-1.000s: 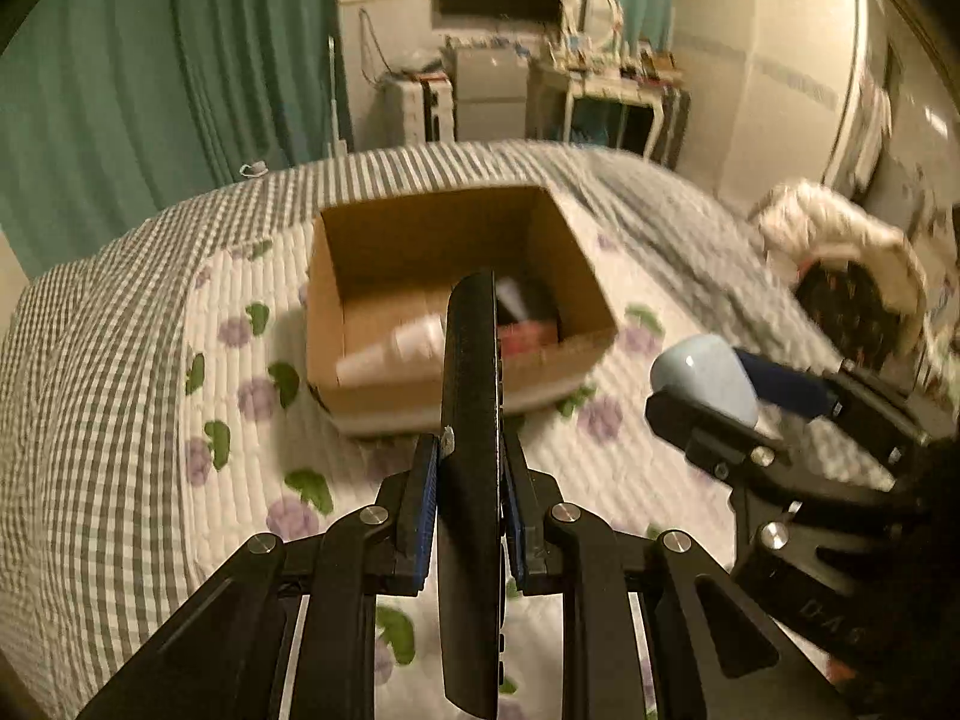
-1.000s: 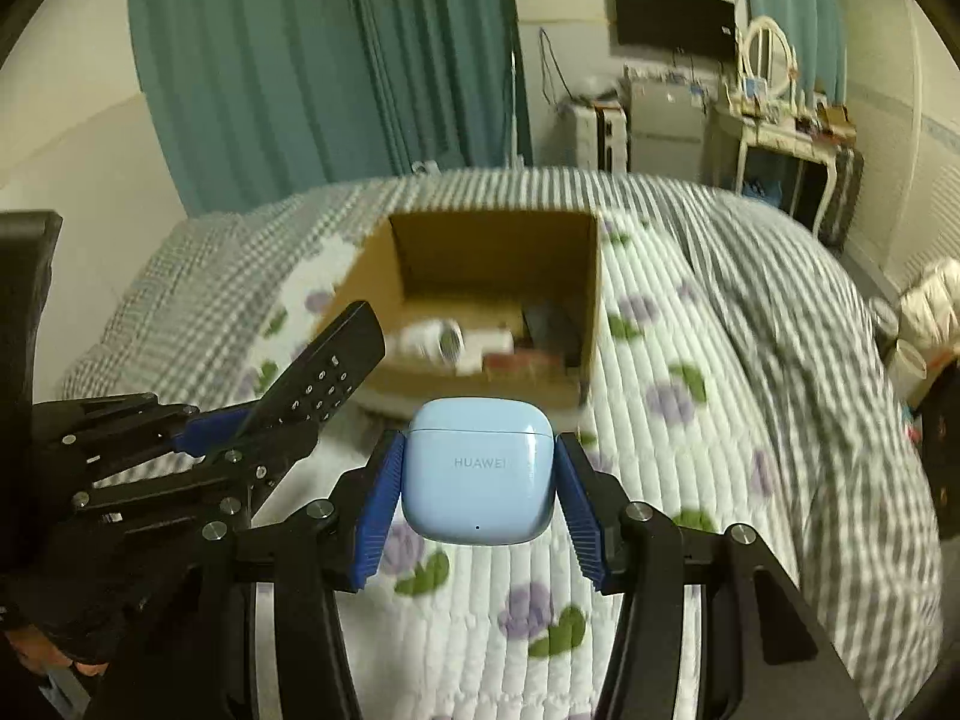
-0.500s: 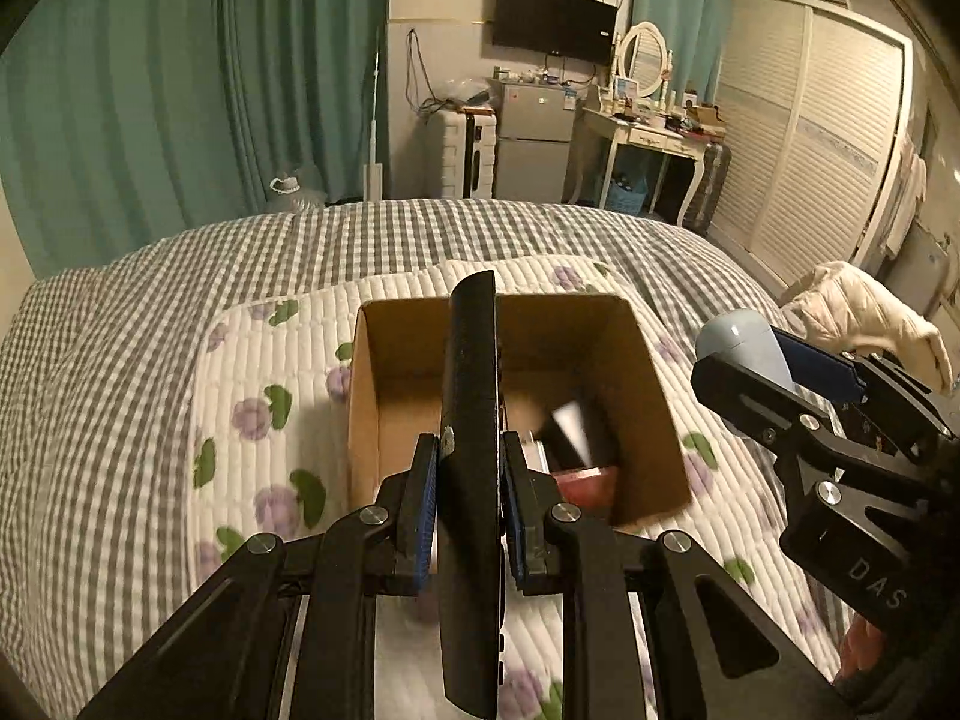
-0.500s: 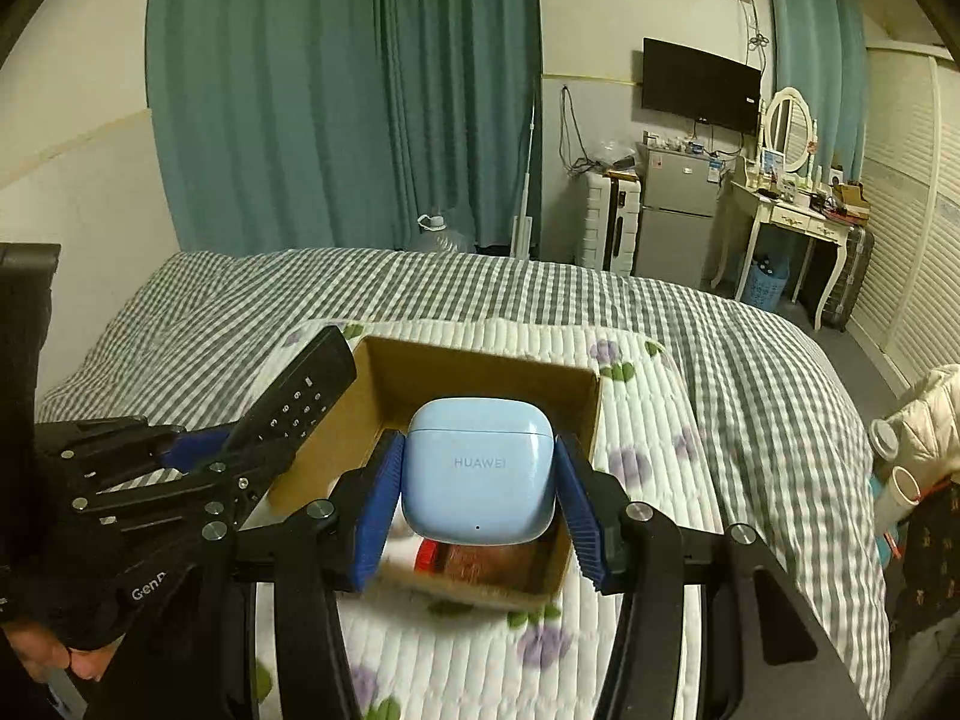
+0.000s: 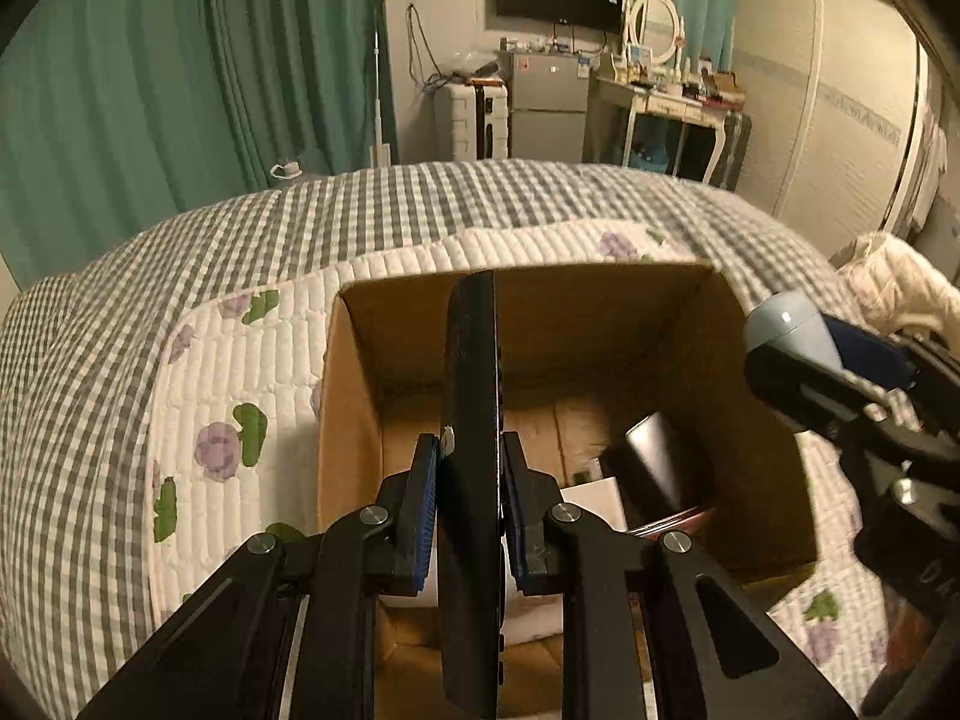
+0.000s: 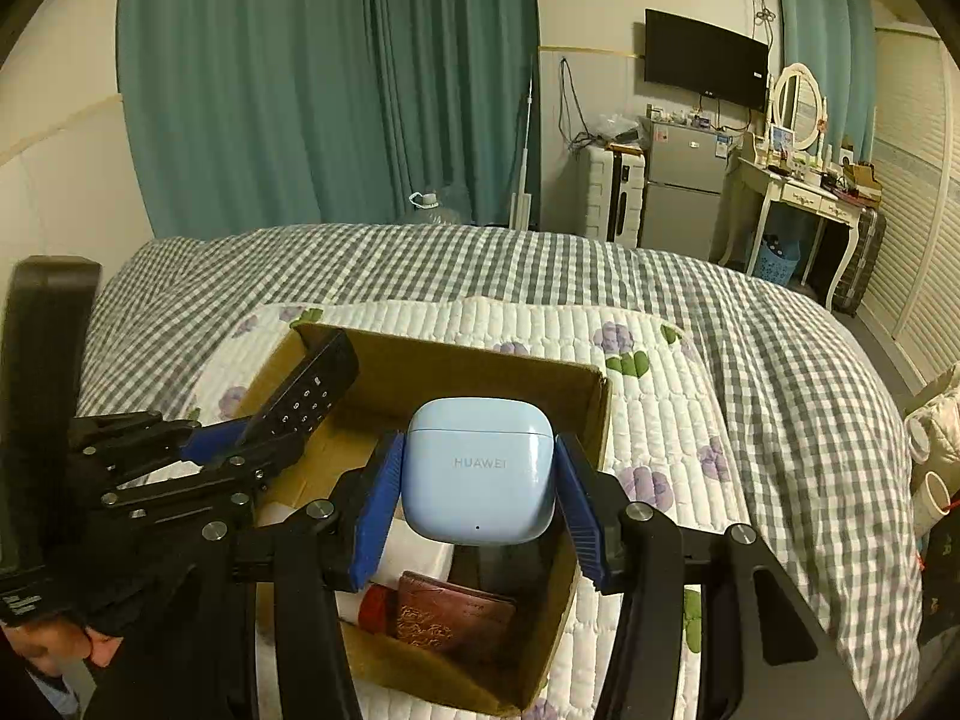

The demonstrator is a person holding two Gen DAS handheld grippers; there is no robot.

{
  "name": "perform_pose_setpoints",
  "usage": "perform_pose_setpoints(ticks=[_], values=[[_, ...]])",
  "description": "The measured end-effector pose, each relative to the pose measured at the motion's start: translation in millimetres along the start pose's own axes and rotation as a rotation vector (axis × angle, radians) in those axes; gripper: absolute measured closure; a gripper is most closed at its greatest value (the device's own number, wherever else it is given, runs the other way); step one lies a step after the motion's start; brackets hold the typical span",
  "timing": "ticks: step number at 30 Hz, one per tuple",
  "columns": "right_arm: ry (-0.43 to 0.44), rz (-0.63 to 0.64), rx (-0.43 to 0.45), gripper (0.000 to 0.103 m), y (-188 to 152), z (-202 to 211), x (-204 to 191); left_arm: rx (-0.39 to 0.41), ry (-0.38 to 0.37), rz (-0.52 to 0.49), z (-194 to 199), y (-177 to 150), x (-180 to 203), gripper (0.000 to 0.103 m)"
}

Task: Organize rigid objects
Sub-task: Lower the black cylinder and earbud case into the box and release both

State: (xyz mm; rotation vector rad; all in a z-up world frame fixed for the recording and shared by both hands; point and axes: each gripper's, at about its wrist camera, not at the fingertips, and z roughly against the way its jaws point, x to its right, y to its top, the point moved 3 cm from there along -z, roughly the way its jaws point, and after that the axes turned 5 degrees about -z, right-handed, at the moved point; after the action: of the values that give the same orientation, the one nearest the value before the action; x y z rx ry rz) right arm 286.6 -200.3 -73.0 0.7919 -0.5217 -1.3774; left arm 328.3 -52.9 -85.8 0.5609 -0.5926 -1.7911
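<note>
An open cardboard box [image 5: 354, 396] [image 6: 594, 420] stands on a floral quilt on the bed. My left gripper [image 5: 469, 474] is shut on a black remote control [image 5: 471, 396], held edge-on over the box's left half; the remote [image 6: 306, 396] also shows in the right wrist view. My right gripper [image 6: 478, 480] is shut on a light blue earbud case [image 6: 478, 468] and hangs over the box's right half; the case [image 5: 786, 324] appears at the right of the left wrist view. Inside the box lie a brown wallet [image 6: 456, 615], a dark flat item [image 5: 654, 468] and white items.
The white floral quilt [image 5: 240, 372] lies on a grey checked bedspread [image 6: 780, 348]. Teal curtains [image 6: 300, 90], a small fridge [image 6: 684, 186], a wall TV [image 6: 705, 60] and a dressing table [image 6: 804, 192] stand beyond the bed. A cream jacket [image 5: 900, 288] sits at the right.
Both grippers have moved forward with their objects, from short of the box to over its opening. The box now looms larger and lower in both views.
</note>
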Motion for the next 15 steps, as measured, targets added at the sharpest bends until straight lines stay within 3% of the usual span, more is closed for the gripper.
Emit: perform_pose_setpoints(ticks=[5, 12, 13, 15], values=[[0.004, -0.026, -0.022, 0.053, -10.2, -12.8, 9.2, -0.034, 0.014, 0.020, -17.4, -5.7, -1.2, 0.084], [-0.002, -0.024, -0.029, 0.053, -14.1, -14.9, 14.6, -0.023, 0.003, 0.031, -19.9, -5.1, 3.3, 0.079], [-0.003, -0.024, -0.027, 0.053, -13.3, -14.1, 15.6, -0.016, 0.008, 0.027, -17.5, -3.9, 3.9, 0.075], [-0.006, -0.025, -0.023, 0.053, -11.4, -10.8, 16.7, -0.005, 0.012, 0.034, -10.9, -0.9, 3.0, 0.055]])
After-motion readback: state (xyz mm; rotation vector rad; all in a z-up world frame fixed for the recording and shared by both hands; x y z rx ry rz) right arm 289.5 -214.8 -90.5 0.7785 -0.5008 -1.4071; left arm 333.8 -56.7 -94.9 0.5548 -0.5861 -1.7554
